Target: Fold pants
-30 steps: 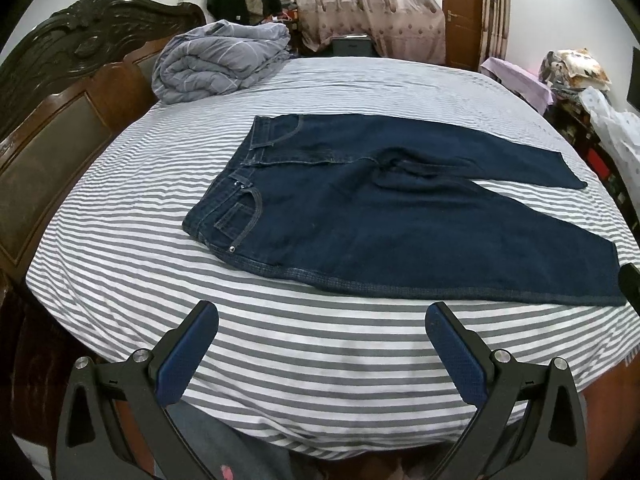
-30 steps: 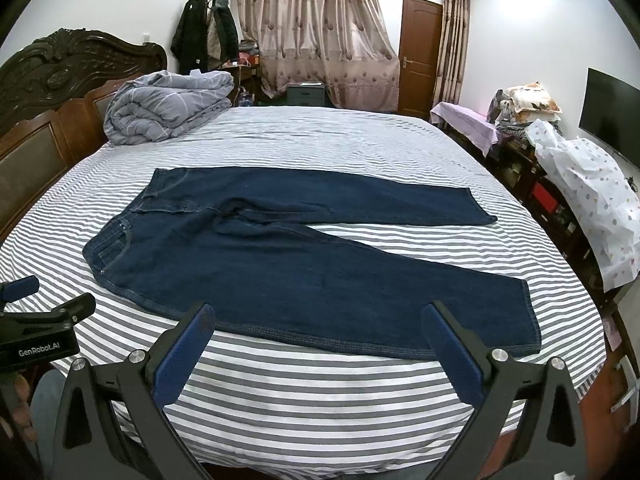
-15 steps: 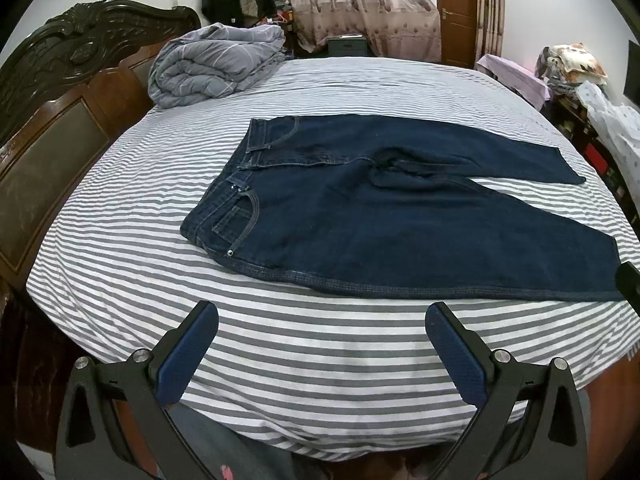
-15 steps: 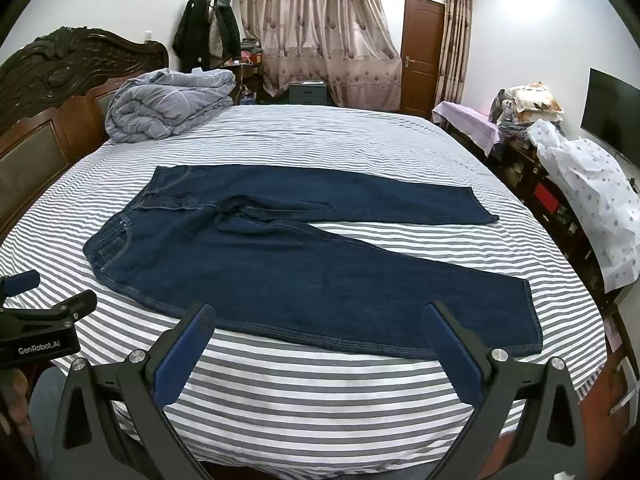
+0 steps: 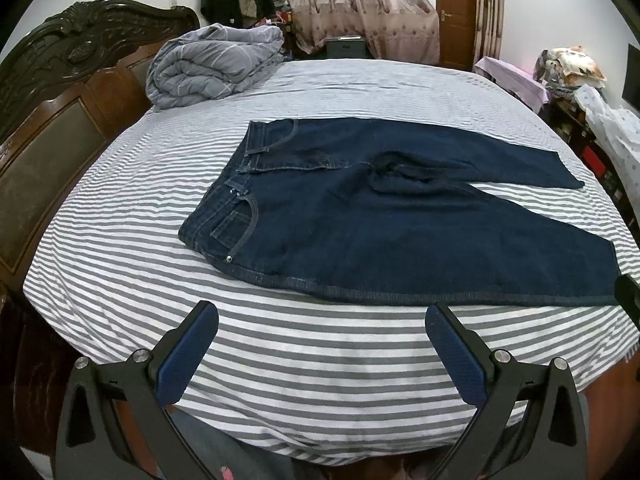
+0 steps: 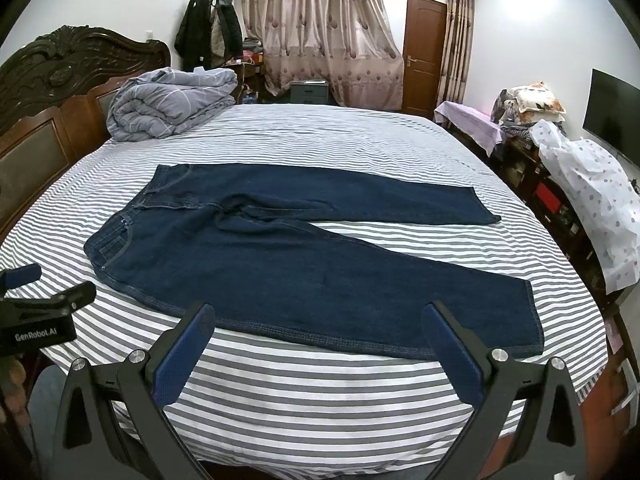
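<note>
The folding has not started yet — this looks like the getting-ready step. The dark blue jeans (image 6: 304, 264) lie flat on the striped bed sheet (image 6: 320, 392), with the two legs spread apart like a V.

Going left to right: the waistband (image 5: 224, 216) sits at about 10 o'clock in the left wrist view. The legs run off toward 3 o'clock. In the right wrist view the far leg's hem (image 6: 480, 208) is at about 2 o'clock and the near leg's hem (image 6: 532, 320) at about 4 o'clock.

The left gripper (image 5: 322, 354) hangs over the near edge of the bed, its blue fingers (image 5: 186, 354) spread wide with nothing between them. The right gripper (image 6: 320, 354) is the same — fingers wide apart, touching nothing.

My guess is that the next move calls for one gripper to pinch the waistband corner and the other a hem, then lay one leg on top of the other.

One bit of writing can be read: "GenRobot.AI" in white on the black body of the left gripper, at 9 o'clock in the right wrist view. I see no label on the jeans.
</note>
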`<state>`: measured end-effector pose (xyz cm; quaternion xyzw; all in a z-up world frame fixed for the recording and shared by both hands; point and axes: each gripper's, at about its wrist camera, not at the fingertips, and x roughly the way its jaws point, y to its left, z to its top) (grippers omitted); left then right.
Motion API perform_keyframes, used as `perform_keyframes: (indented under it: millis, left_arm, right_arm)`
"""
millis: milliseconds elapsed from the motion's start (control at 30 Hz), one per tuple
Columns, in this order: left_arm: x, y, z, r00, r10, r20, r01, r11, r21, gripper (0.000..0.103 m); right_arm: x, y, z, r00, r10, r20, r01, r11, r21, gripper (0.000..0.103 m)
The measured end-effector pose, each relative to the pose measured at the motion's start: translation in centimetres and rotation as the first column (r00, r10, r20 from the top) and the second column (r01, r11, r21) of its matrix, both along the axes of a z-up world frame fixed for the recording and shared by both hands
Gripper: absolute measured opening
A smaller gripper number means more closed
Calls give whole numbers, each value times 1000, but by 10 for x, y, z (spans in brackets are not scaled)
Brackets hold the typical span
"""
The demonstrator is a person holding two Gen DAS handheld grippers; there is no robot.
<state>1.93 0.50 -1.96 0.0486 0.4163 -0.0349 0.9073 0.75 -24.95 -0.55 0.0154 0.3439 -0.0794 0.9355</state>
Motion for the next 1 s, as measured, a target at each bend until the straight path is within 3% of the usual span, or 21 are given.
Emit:
perform_keyframes:
  millis: [233, 567, 700, 1000]
  left_arm:
    - [12, 7, 4, 1000, 5, 5, -5, 1000, -6, 102]
    - [45, 30, 17, 999, 24, 32, -24, 1000, 4, 102]
    - [66, 43, 26, 998, 17, 67, -19, 999, 28, 102]
    - [135, 70, 33, 997, 9, 72, -12, 999, 36, 102]
  right_arm:
    - [1, 1, -1, 1000, 8, 0, -8, 1000, 3, 103]
    - [21, -10, 4, 994, 108, -18, -107, 993, 41, 103]
    - [39, -32, 11, 990, 137, -33, -133, 985, 107, 103]
    - [101, -63, 37, 981, 181, -67, -178, 983, 56, 102]
